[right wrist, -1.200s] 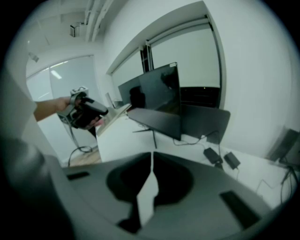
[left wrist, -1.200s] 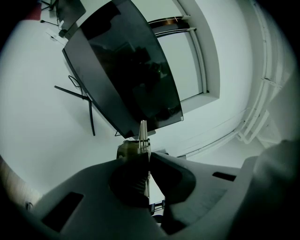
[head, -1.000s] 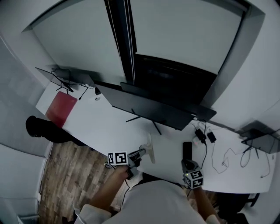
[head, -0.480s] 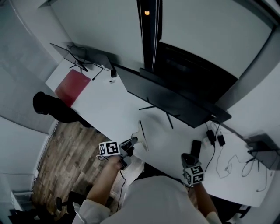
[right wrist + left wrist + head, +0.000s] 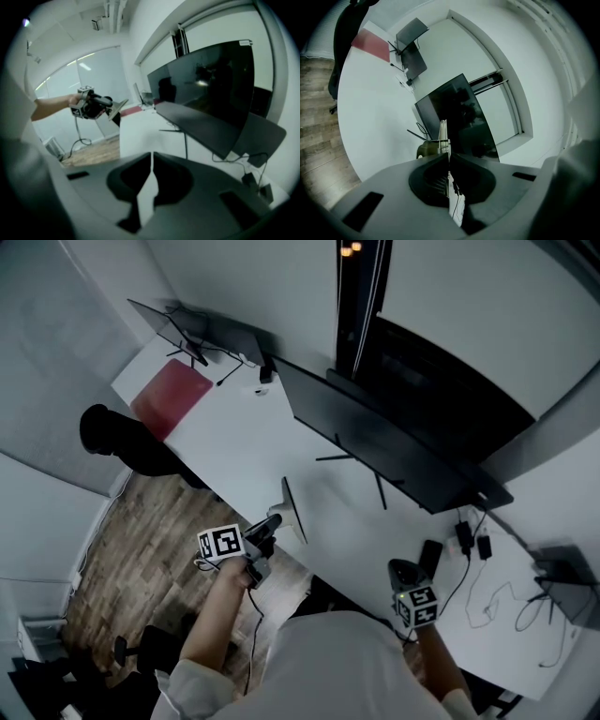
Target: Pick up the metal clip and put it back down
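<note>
The metal clip (image 5: 292, 509) is a thin flat grey piece, held in the air at the near edge of the white table (image 5: 234, 442). My left gripper (image 5: 272, 522) is shut on its lower end. The left gripper view shows the clip (image 5: 443, 135) edge-on, rising out of the closed jaws (image 5: 449, 157). In the right gripper view it appears as a slanted plate (image 5: 120, 107) held by the left gripper (image 5: 110, 104). My right gripper (image 5: 401, 566) hovers over the table's near right part, jaws shut with nothing between them (image 5: 151, 154).
A wide dark monitor (image 5: 394, 446) on a thin stand spans the table's middle. A second screen (image 5: 202, 329) and a red pad (image 5: 169, 395) are at the far left end, with a black chair (image 5: 112, 432) beside it. A black phone (image 5: 429, 557) and cables (image 5: 469, 540) lie right.
My left gripper has carried the clip leftward along the table's near edge, still shut on it. The right gripper has shifted a little, and the head view has swung left.
</note>
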The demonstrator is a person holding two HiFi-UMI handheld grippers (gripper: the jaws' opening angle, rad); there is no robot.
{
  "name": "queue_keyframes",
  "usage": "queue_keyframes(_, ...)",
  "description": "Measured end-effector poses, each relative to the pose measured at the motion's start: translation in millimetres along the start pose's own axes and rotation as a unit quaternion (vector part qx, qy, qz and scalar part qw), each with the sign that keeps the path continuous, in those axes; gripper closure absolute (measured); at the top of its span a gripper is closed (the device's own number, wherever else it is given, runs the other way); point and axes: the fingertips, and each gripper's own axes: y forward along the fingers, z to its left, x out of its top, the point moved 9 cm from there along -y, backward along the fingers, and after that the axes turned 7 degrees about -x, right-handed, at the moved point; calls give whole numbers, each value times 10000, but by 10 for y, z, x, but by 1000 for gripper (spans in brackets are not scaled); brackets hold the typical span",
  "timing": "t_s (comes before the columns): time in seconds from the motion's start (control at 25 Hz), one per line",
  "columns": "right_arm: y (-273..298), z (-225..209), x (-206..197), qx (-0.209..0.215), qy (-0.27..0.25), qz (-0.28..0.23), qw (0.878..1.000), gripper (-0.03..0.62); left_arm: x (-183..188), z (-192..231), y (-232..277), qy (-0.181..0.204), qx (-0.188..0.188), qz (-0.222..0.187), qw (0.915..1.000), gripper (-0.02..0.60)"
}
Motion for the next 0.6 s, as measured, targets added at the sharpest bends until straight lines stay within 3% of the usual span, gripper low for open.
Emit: queue_keyframes(0.6, 174, 93, -122, 53, 141, 218, 9996, 560, -64, 601, -50, -139, 267, -273, 9992, 548)
